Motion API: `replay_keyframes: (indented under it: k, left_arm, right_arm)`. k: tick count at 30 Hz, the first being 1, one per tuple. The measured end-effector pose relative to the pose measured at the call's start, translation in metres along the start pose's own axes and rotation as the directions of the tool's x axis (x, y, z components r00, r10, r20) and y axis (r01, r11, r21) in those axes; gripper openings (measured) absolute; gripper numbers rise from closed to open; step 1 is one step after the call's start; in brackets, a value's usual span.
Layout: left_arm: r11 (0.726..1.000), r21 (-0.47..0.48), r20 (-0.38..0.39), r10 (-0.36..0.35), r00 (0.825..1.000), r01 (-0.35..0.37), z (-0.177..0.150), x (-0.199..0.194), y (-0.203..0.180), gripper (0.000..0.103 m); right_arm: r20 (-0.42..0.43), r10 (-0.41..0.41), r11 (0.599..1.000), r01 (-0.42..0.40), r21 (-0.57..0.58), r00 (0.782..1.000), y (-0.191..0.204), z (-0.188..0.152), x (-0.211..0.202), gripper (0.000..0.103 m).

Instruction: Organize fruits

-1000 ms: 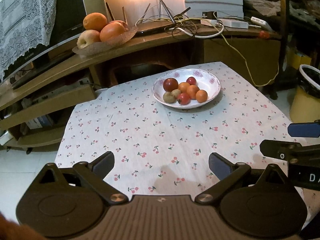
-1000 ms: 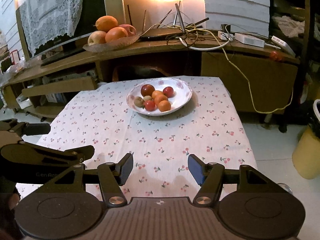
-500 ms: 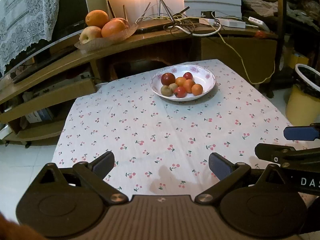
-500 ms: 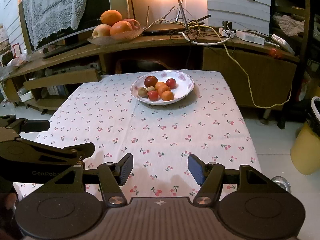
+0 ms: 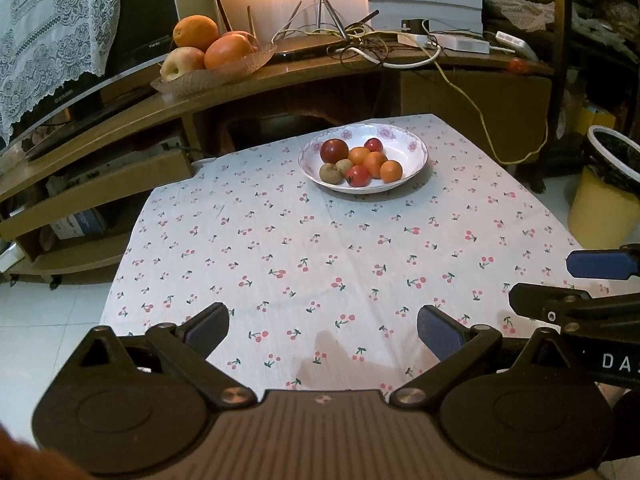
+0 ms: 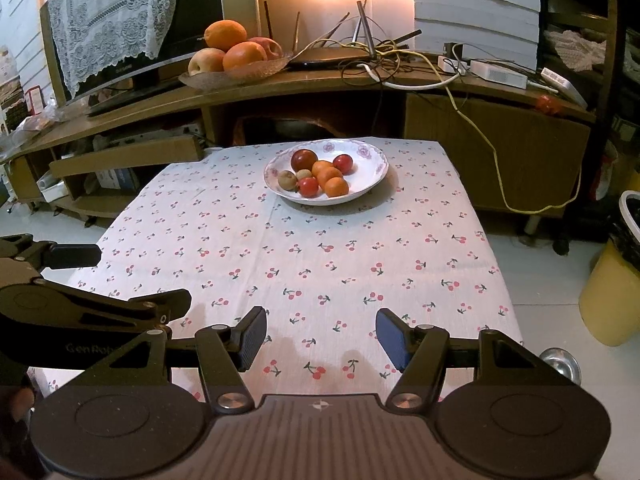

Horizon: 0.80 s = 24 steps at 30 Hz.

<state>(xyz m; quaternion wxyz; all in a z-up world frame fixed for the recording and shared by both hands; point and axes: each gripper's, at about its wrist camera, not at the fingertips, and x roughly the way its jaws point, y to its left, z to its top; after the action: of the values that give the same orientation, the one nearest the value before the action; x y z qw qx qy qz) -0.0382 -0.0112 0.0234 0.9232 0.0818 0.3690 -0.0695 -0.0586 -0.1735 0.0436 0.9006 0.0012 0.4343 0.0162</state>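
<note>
A white floral plate (image 5: 414, 160) (image 6: 370, 178) stands at the far side of the table with the cherry-print cloth (image 5: 320, 248) (image 6: 304, 256). It holds several small fruits: a dark red one (image 5: 334, 150), oranges (image 5: 391, 171), red ones (image 5: 358, 176) and brown ones (image 5: 331, 173). My left gripper (image 5: 323, 330) is open and empty over the near edge. My right gripper (image 6: 320, 338) is open and empty beside it, and shows at the right of the left wrist view (image 5: 580, 292).
A glass dish with large oranges and apples (image 5: 212, 54) (image 6: 236, 56) sits on the wooden shelf behind the table, next to tangled cables (image 5: 372, 46). A yellow bin (image 5: 604, 200) (image 6: 612, 296) stands right of the table. A TV with a lace cover (image 5: 52, 40) is at the left.
Both grippers have drawn back from the plate and risen slightly; the plate looks smaller and farther. Both stay open and empty.
</note>
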Motion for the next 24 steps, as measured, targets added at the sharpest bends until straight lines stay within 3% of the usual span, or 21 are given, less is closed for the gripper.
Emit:
replay_keyframes:
  k: [24]
  left_arm:
    - [1.0, 0.007, -0.001, 0.004, 1.0, -0.004, -0.0018, -0.0001, -0.0014, 0.103]
  right_arm:
    - [0.0, 0.002, 1.0, -0.002, 0.001, 1.0, 0.0017, -0.0028, -0.0022, 0.063]
